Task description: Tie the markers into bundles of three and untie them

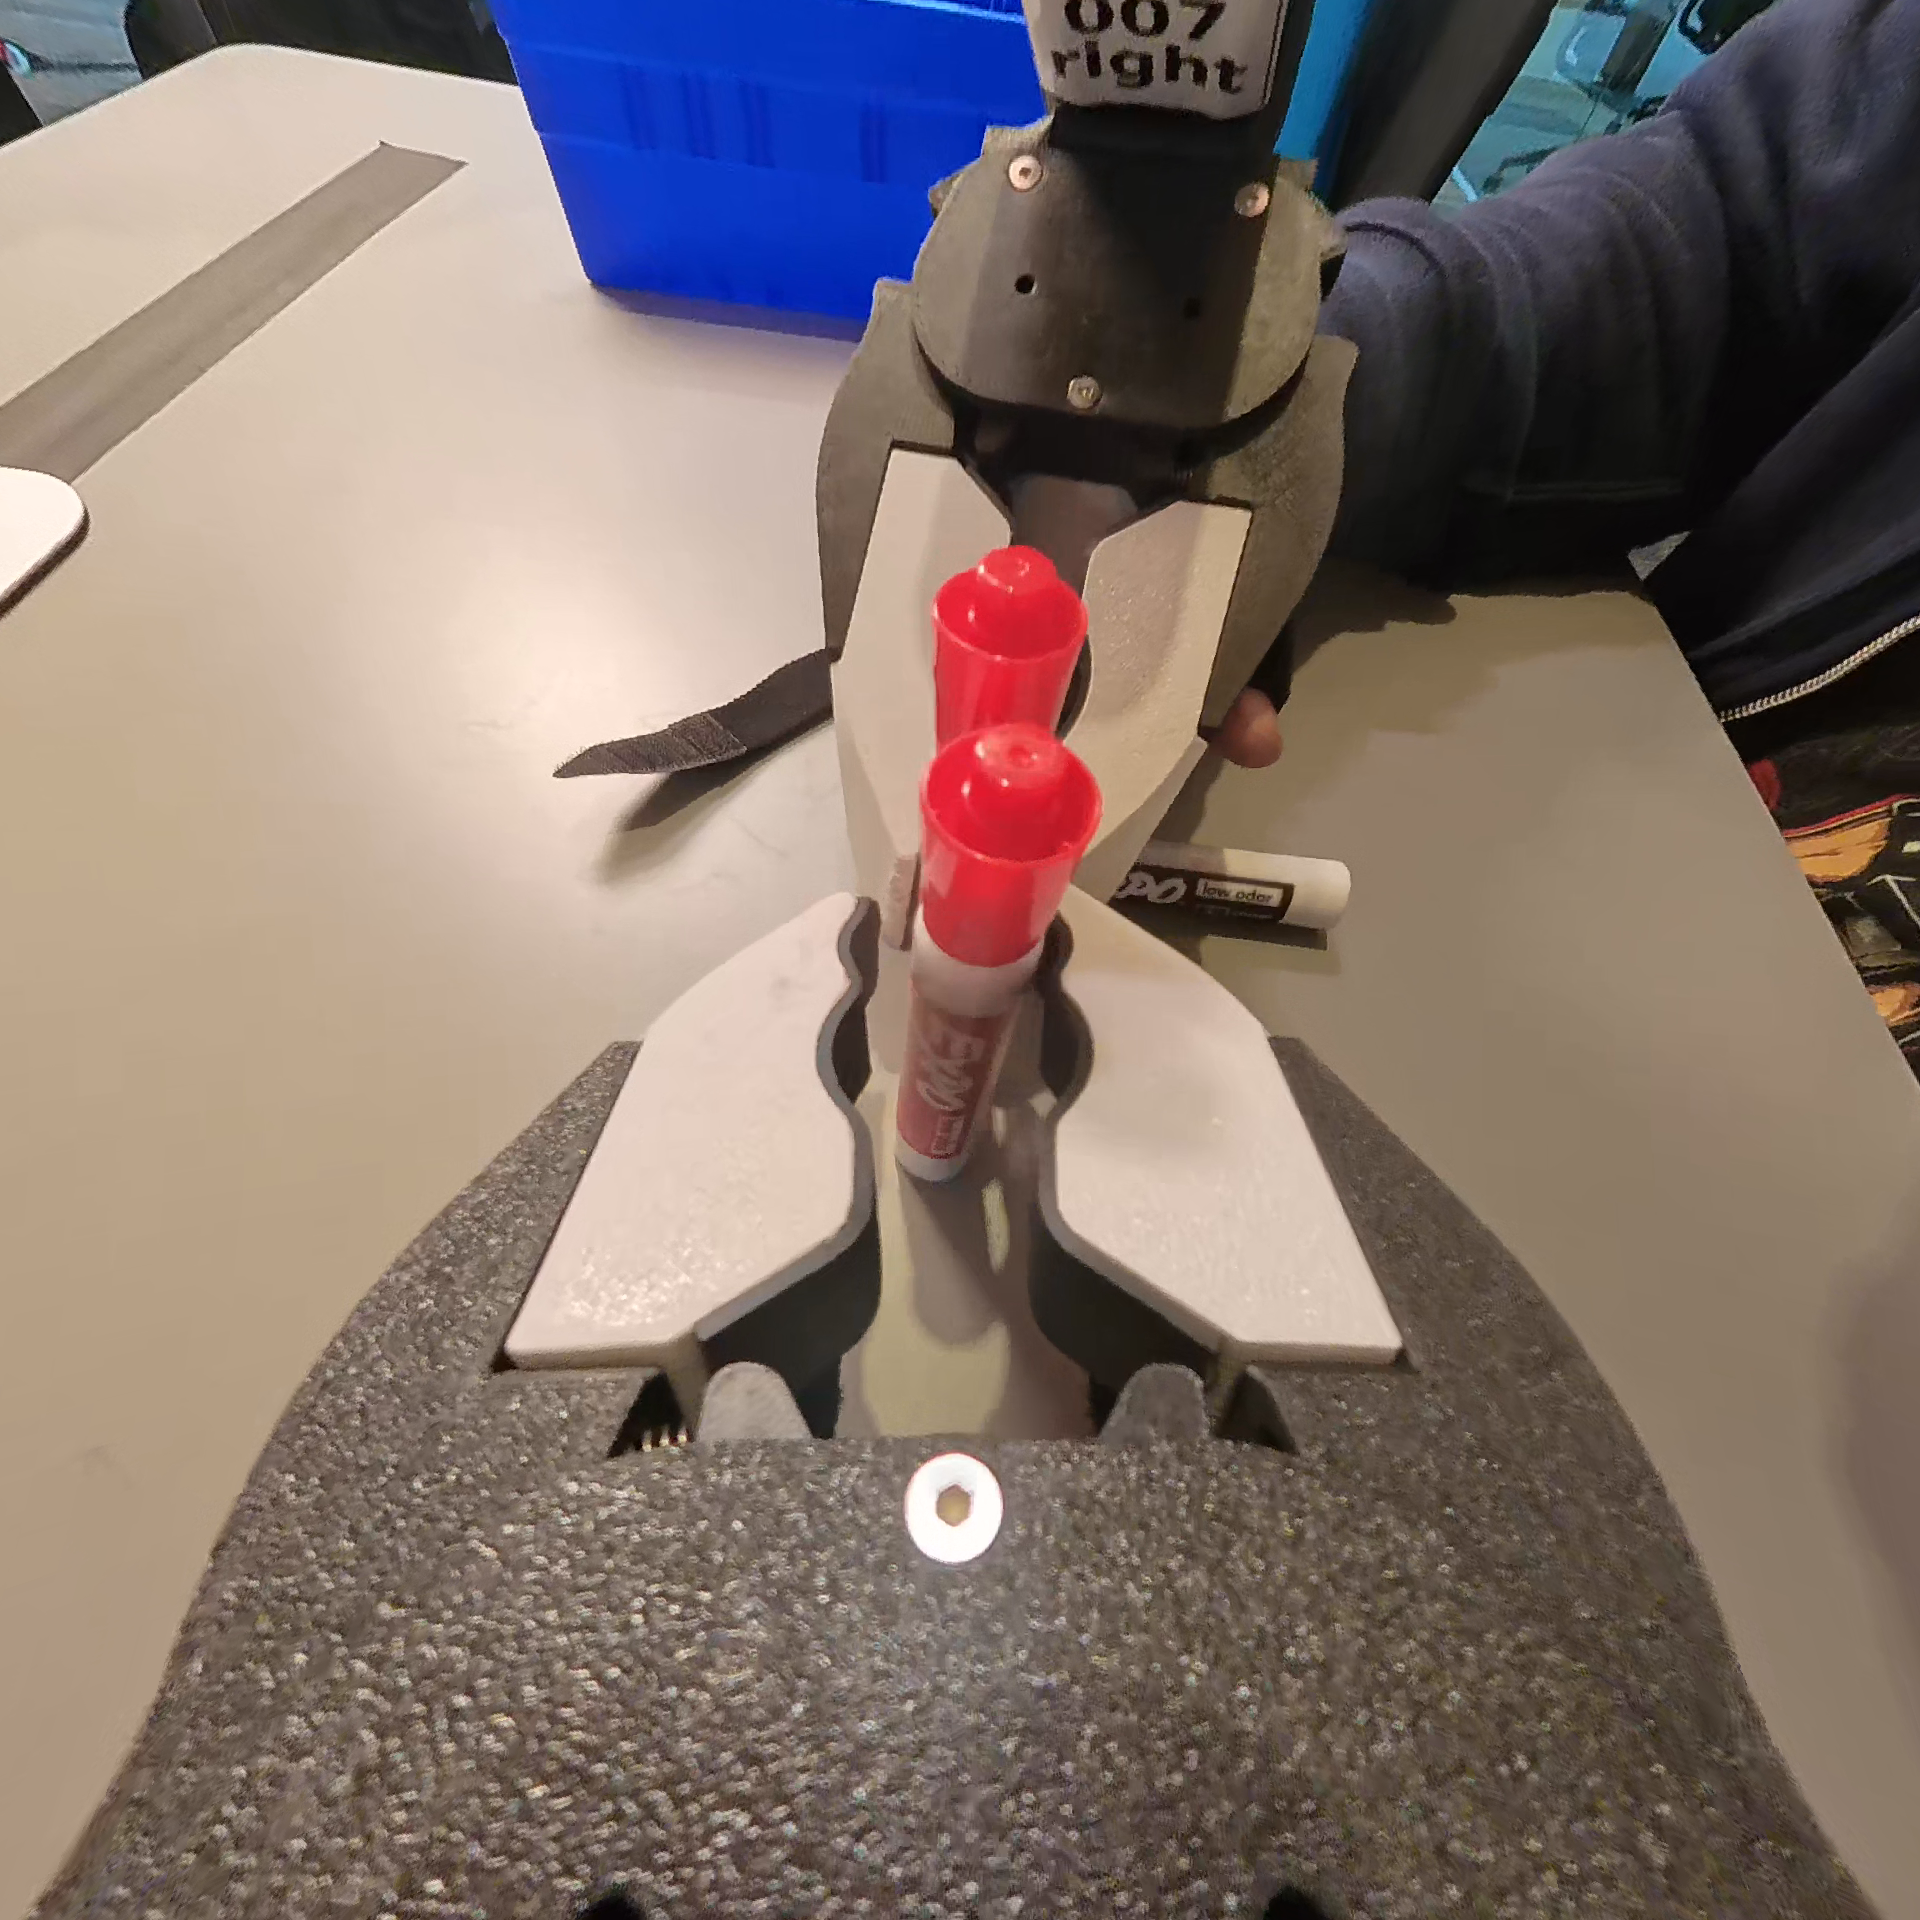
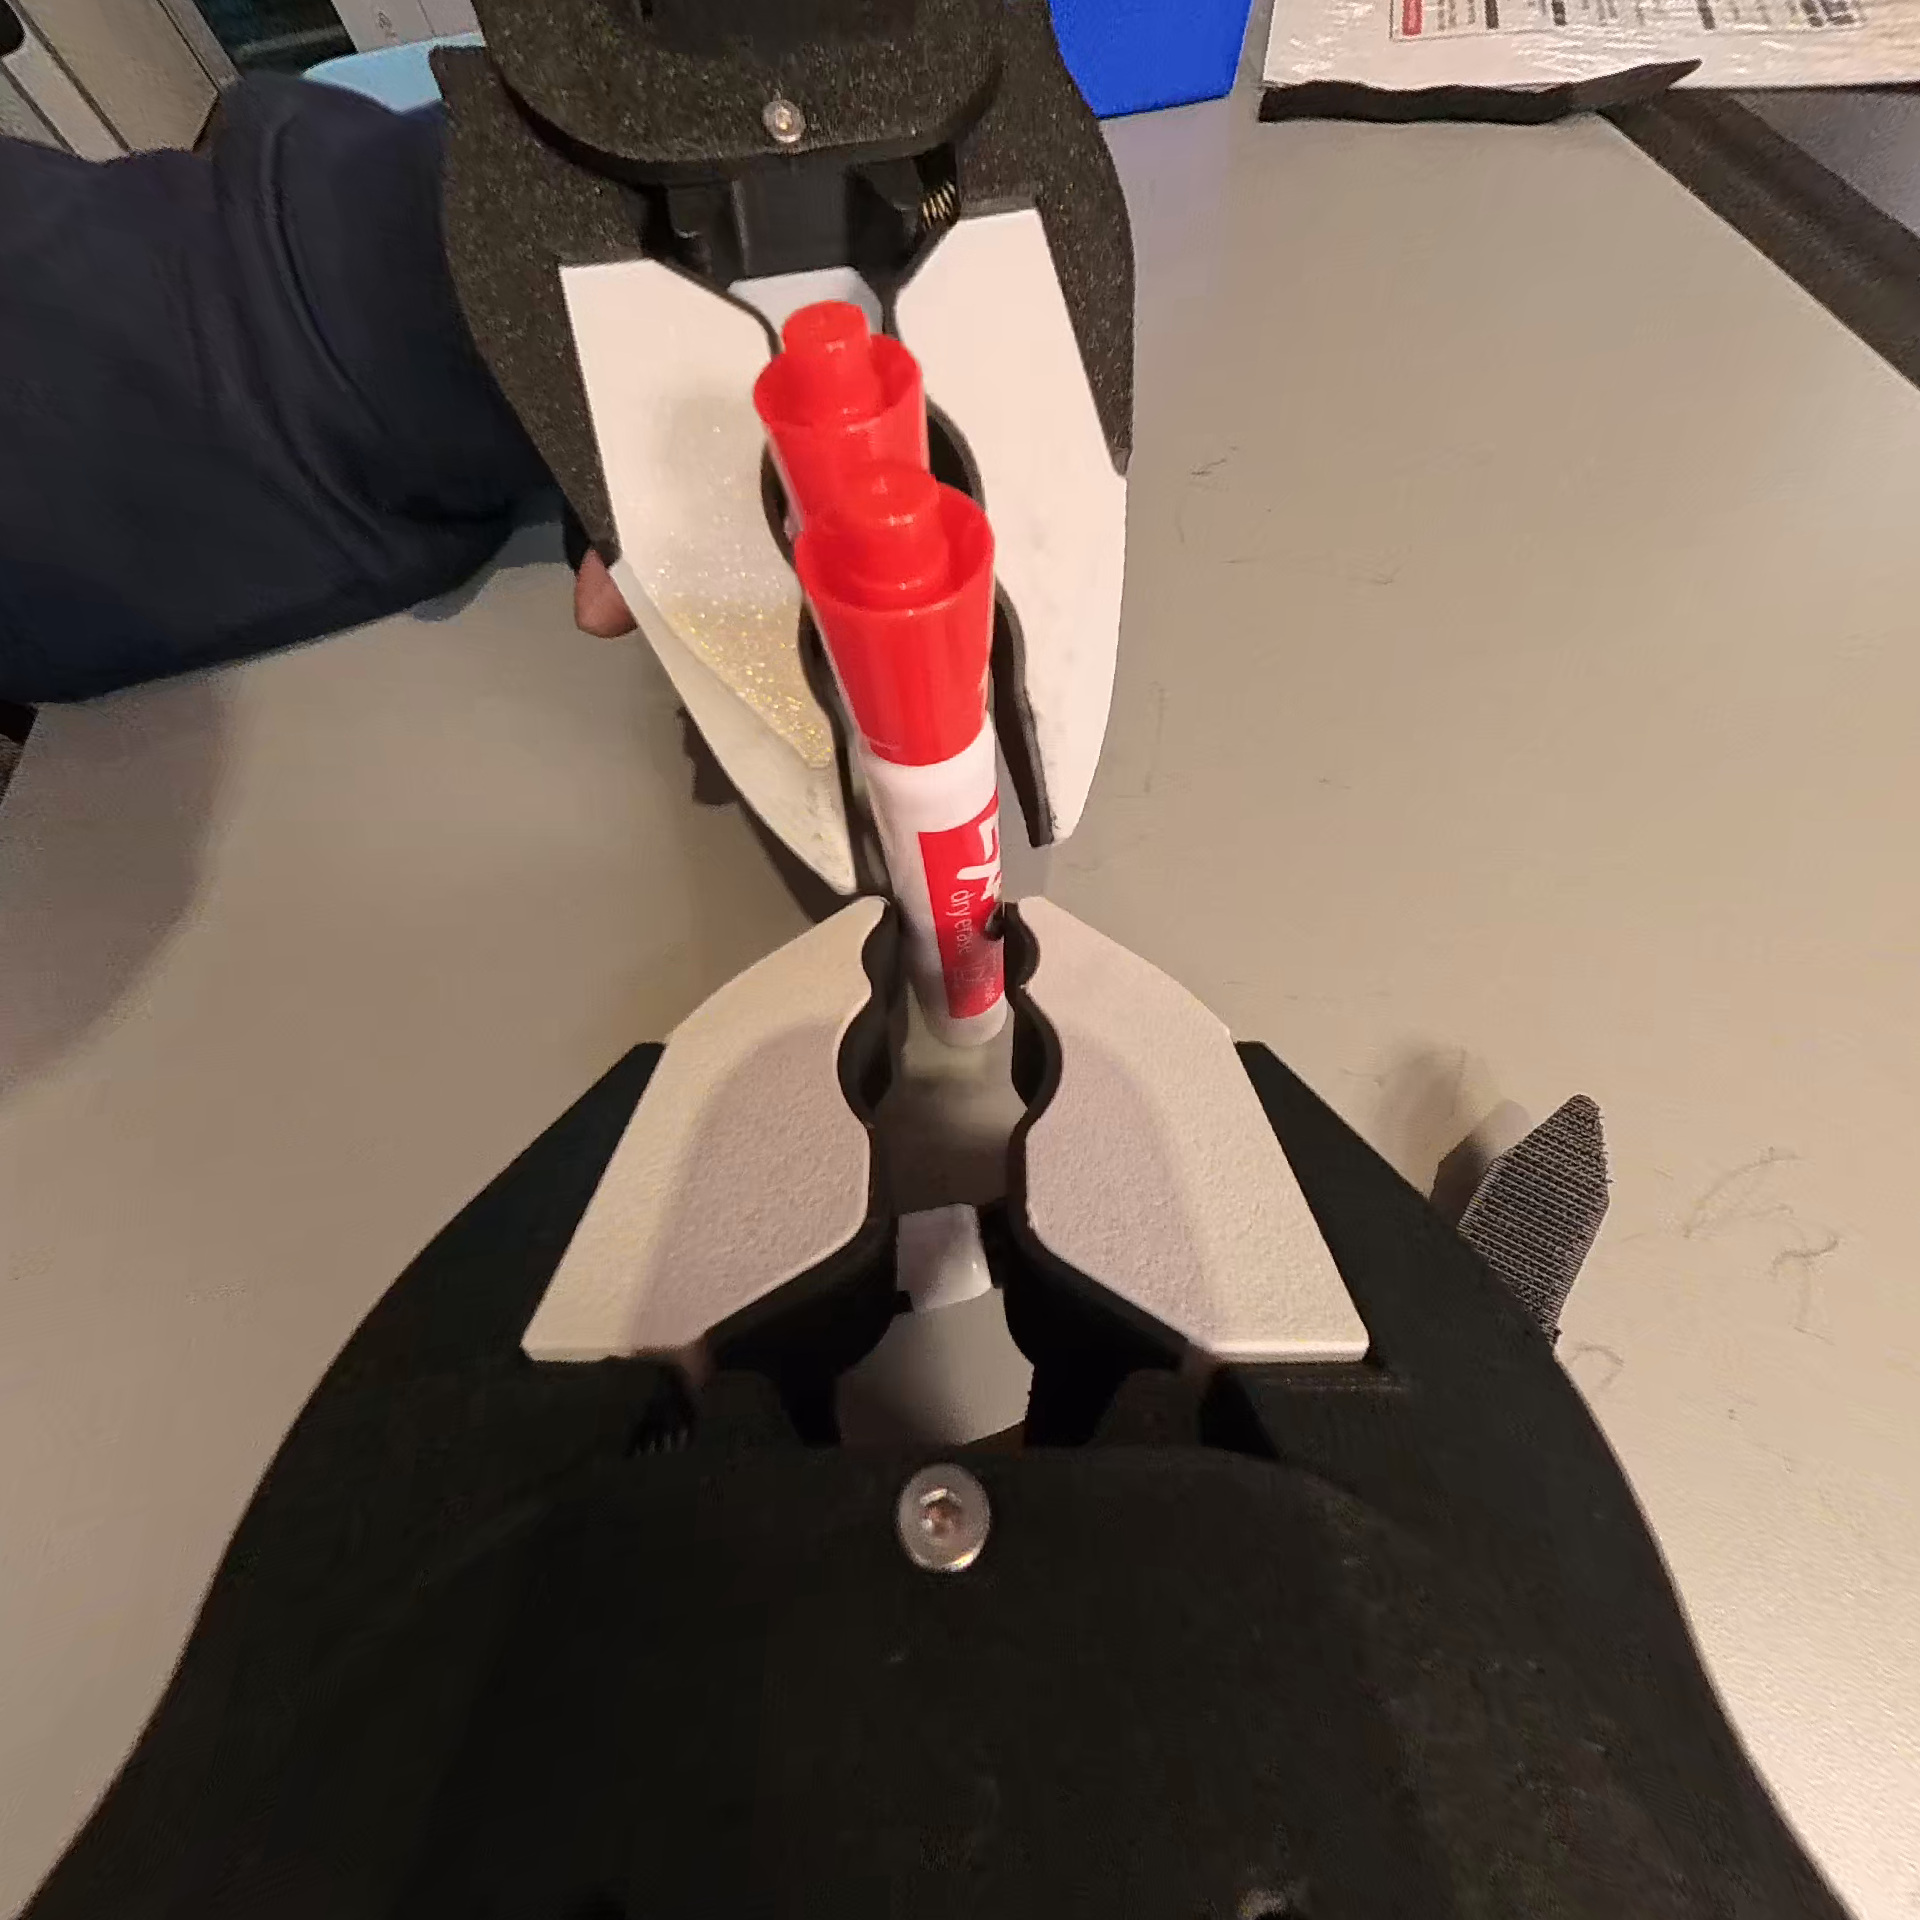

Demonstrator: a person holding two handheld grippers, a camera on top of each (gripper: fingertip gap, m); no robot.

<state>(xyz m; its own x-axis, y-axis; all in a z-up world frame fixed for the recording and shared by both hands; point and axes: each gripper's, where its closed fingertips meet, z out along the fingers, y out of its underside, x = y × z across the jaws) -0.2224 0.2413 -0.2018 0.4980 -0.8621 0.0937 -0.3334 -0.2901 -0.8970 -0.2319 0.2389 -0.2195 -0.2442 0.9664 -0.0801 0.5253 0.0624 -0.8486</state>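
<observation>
Two red-capped markers stand side by side, caps up, between my two grippers, which face each other. In the left wrist view my left gripper (image 1: pixel 966 925) is shut on the near red marker (image 1: pixel 987 914). My right gripper (image 1: pixel 997 862) is shut on the far red marker (image 1: pixel 1003 644). In the right wrist view my right gripper (image 2: pixel 951 920) holds the near marker (image 2: pixel 914 675), and the left gripper (image 2: pixel 945 852) holds the far one (image 2: pixel 842 405). A third marker (image 1: pixel 1236 888), white with a black label, lies on the table. A black hook-and-loop strap (image 1: pixel 707 732) (image 2: pixel 1538 1205) lies flat beside the right gripper.
A blue bin (image 1: pixel 748 145) stands at the back of the grey table (image 1: pixel 364 623). A dark strip (image 1: pixel 208 312) runs along the table at the left. A person's dark sleeve (image 1: pixel 1610 364) is behind the right gripper. A paper on a dark pad (image 2: pixel 1558 52) lies at the far right. The tips of both grippers are at nearly the same place.
</observation>
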